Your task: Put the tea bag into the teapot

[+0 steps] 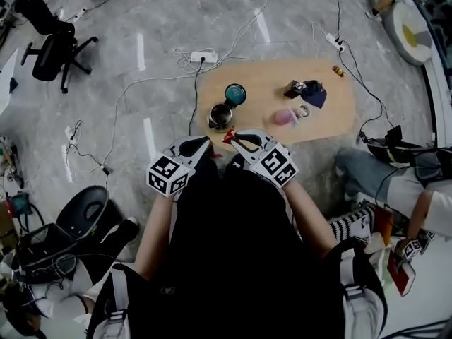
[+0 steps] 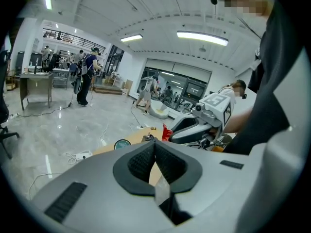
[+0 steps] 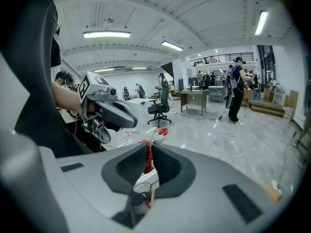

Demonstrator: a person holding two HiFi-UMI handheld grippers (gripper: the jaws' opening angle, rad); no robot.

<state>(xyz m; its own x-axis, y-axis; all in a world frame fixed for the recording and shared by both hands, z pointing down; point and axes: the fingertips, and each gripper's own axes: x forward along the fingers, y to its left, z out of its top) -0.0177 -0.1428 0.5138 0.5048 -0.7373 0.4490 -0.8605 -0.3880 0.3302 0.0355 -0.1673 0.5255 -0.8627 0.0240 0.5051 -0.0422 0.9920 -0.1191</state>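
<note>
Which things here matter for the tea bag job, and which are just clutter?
Job:
- tea bag, pinched in the right gripper
- teapot, open

Lying about:
- teal disc beside the teapot, maybe its lid
- pink item
- blue cloth
- black box
- power strip on the floor
</note>
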